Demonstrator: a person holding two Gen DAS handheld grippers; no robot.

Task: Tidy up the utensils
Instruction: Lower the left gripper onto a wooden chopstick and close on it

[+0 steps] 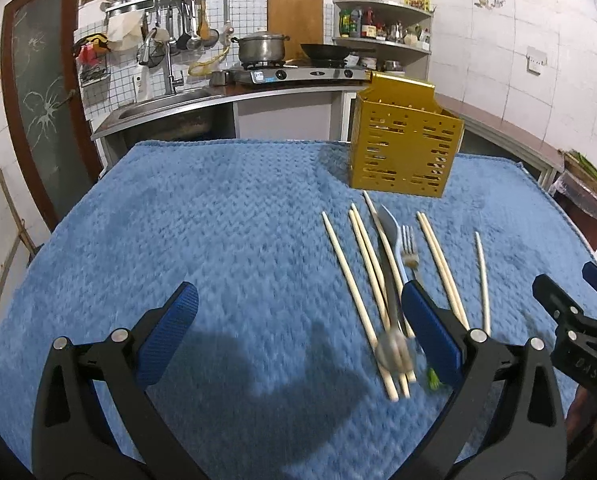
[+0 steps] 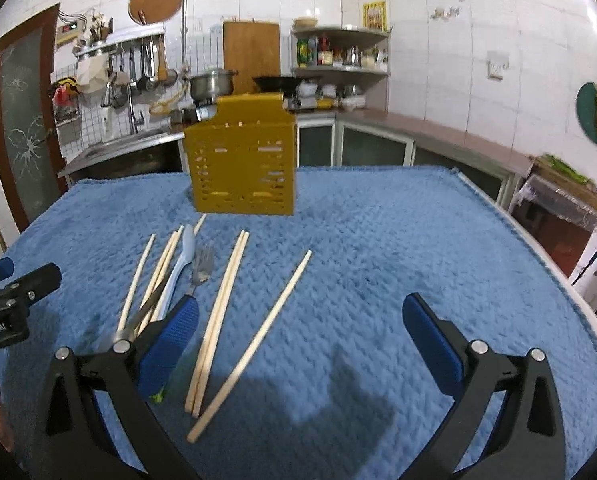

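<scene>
Both hand-held grippers released, jaws wide, holding nothing: left hand-held gripper, right hand-held gripper. Pale wooden chopsticks, blue plastic spoon and metal fork lie between them on the blue-towelled worktop; perforated yellow plastic utensil holder stands ahead.

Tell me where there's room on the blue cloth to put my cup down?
The blue cloth is bare on the whole left side, left of the chopsticks. In the right wrist view there's also bare cloth right of the lone chopstick, out to the table edge. It's crowded in front of the yellow holder: chopsticks, spoon and fork lie together.
</scene>
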